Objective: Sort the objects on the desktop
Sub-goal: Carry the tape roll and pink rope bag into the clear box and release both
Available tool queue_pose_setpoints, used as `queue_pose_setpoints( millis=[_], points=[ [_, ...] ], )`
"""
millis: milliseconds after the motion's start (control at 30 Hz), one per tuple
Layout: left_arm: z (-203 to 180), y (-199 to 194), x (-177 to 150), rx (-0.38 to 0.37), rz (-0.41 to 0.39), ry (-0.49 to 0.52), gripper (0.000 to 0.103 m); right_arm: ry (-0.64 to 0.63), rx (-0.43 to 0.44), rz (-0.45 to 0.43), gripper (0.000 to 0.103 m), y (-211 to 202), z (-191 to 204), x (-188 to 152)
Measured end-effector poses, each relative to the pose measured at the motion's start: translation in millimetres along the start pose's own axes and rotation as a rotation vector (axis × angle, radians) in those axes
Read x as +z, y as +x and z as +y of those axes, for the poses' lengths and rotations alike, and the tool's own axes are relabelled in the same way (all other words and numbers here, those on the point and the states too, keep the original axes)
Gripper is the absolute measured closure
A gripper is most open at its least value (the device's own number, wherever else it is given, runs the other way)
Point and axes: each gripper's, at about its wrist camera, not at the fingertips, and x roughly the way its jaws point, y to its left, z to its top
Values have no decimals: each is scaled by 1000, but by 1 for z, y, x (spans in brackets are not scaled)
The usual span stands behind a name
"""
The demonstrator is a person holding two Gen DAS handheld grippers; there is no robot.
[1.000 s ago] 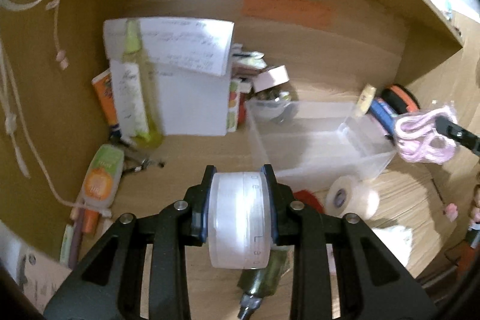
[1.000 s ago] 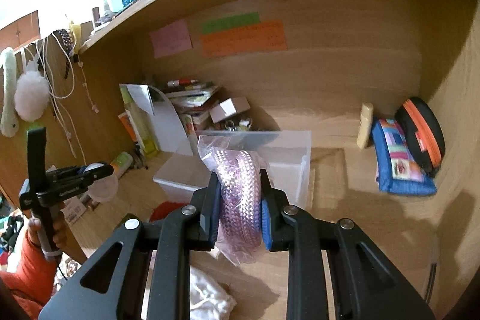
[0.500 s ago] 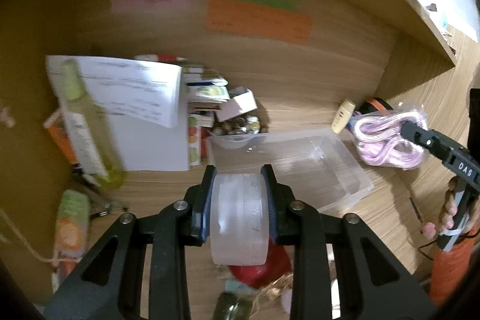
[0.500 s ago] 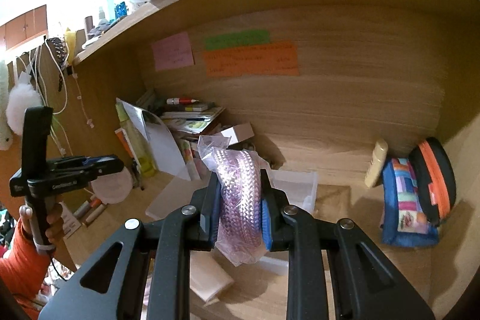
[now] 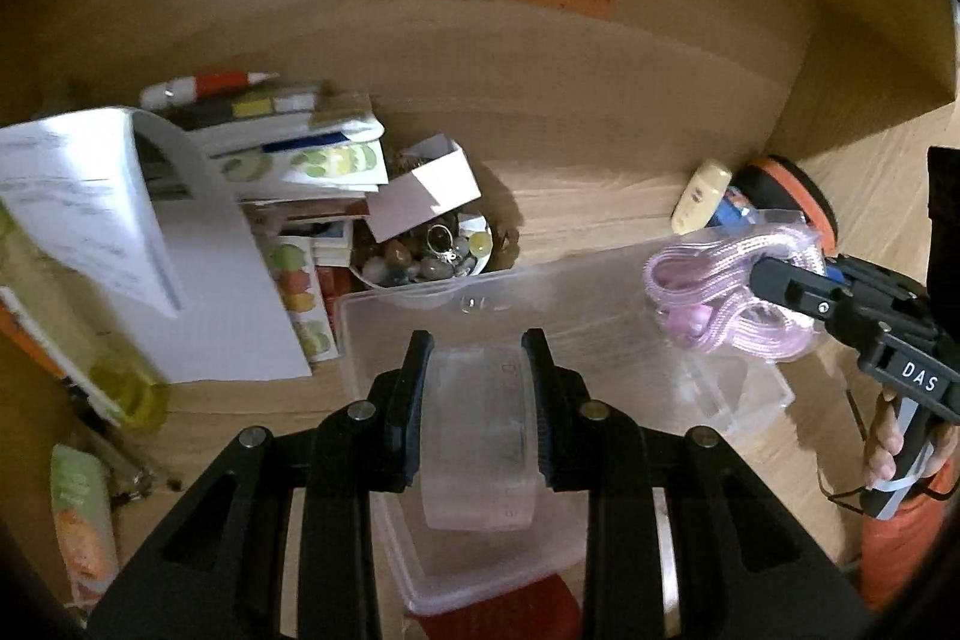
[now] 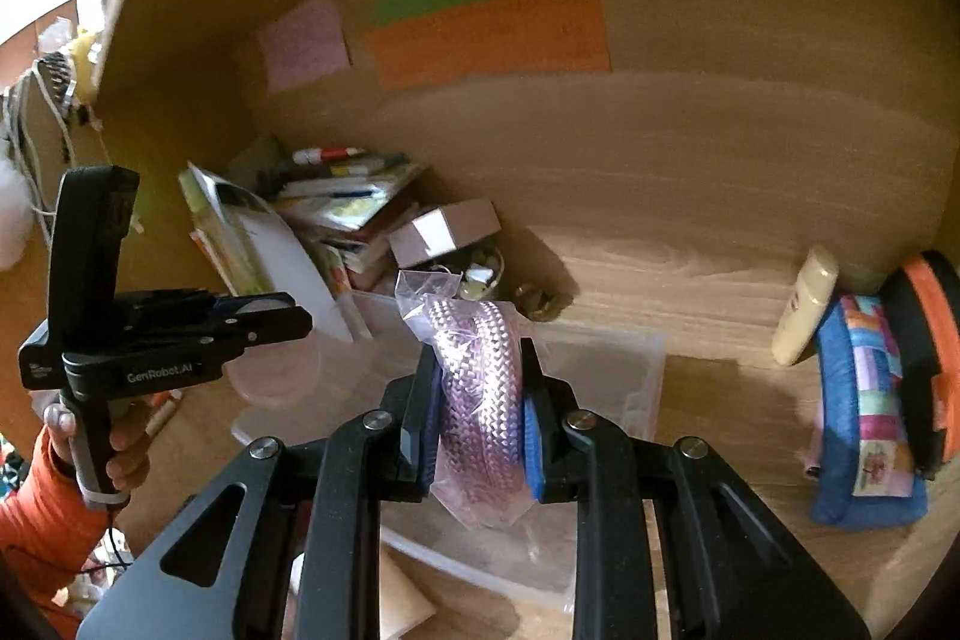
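My left claw (image 5: 478, 418) grips tape roll (image 5: 478, 436) | my right claw (image 6: 480, 424) grips bagged pink cord (image 6: 480, 400) | clear bin (image 5: 600, 292) beneath both claws

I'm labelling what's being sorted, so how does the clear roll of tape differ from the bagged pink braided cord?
The clear roll of tape is a rigid translucent ring; the bagged pink braided cord is soft, coiled and wrapped in plastic. The tape is colourless; the cord is shiny pink. Each is clamped in a hand-held gripper by the clear plastic bin.

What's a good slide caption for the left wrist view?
Left gripper carries a translucent tape roll over the clear plastic bin; right gripper brings bagged pink cord.
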Motion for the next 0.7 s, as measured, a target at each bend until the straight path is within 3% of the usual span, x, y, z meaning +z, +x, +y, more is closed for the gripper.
queue_pose_setpoints(
  millis=[400, 700],
  points=[
    [-8, 44, -4, 39, 67, 62, 74, -80, -42, 93, 83, 47, 1, -4],
    [-17, 53, -9, 75, 86, 113, 74, -124, -62, 138, 82, 62, 15, -19]
  ],
)
